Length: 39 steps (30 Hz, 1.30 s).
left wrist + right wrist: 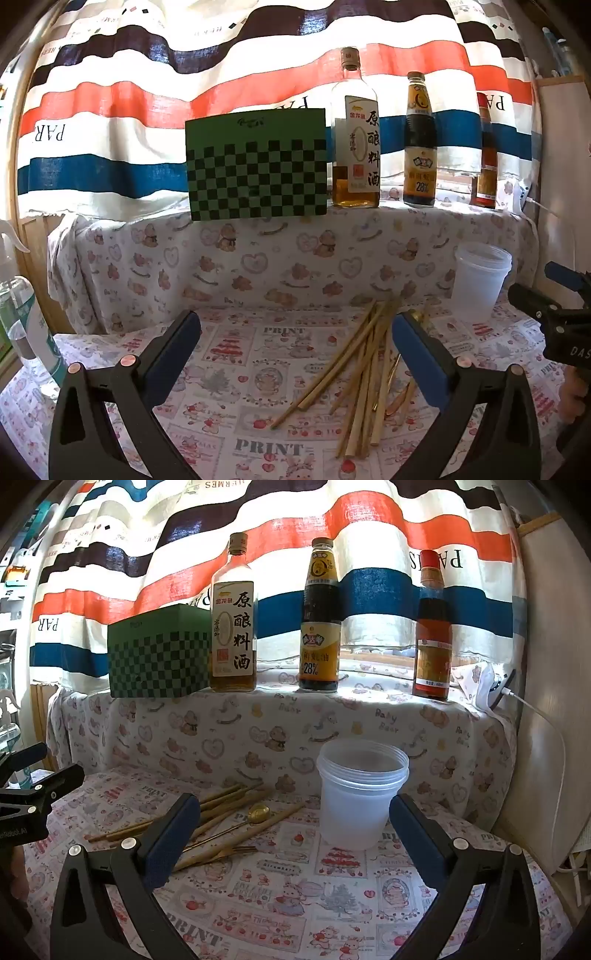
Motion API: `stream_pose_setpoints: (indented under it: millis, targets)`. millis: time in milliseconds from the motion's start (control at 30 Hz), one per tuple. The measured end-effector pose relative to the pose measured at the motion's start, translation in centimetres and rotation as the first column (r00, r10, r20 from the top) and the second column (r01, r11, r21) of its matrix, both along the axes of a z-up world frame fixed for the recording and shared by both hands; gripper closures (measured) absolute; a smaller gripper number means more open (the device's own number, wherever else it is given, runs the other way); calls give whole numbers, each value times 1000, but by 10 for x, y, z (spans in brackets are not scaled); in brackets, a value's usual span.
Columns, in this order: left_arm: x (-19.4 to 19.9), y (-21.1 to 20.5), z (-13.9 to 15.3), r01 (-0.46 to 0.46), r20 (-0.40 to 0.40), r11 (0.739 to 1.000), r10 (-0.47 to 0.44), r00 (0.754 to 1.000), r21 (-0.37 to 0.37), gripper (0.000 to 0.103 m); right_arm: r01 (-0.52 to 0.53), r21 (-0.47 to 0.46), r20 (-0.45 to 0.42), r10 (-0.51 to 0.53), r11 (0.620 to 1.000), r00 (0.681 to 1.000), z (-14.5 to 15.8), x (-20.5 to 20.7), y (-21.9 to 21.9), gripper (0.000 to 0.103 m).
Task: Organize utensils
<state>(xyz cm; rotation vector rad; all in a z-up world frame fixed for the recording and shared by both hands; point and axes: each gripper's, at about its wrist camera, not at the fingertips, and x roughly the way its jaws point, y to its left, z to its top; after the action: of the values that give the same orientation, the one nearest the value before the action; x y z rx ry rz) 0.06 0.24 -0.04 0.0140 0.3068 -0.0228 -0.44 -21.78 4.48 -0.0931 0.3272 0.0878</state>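
Note:
Several bamboo chopsticks (364, 373) lie in a loose pile on the patterned tablecloth, with a gold spoon (258, 813) and a gold fork (229, 852) among them. A translucent plastic cup (360, 794) stands upright to their right; it also shows in the left wrist view (480, 282). My left gripper (295, 354) is open and empty above the cloth, with the pile near its right finger. My right gripper (295, 834) is open and empty, with the cup just behind its right finger and the chopsticks (221, 812) by its left finger.
A raised ledge at the back holds a green checkered box (256, 166), a cooking wine bottle (233, 627), a dark sauce bottle (320, 627) and a red-capped bottle (432, 635). A spray bottle (22, 314) stands at far left. A striped curtain hangs behind.

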Motion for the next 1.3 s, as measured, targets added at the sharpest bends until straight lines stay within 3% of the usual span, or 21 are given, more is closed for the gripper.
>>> stream_pose_setpoints:
  millis: [1300]
  targets:
    - [2, 2, -2, 6, -4, 1000, -6, 1000, 3, 0, -6, -5, -2, 6, 1000, 1000, -1, 0, 1, 0]
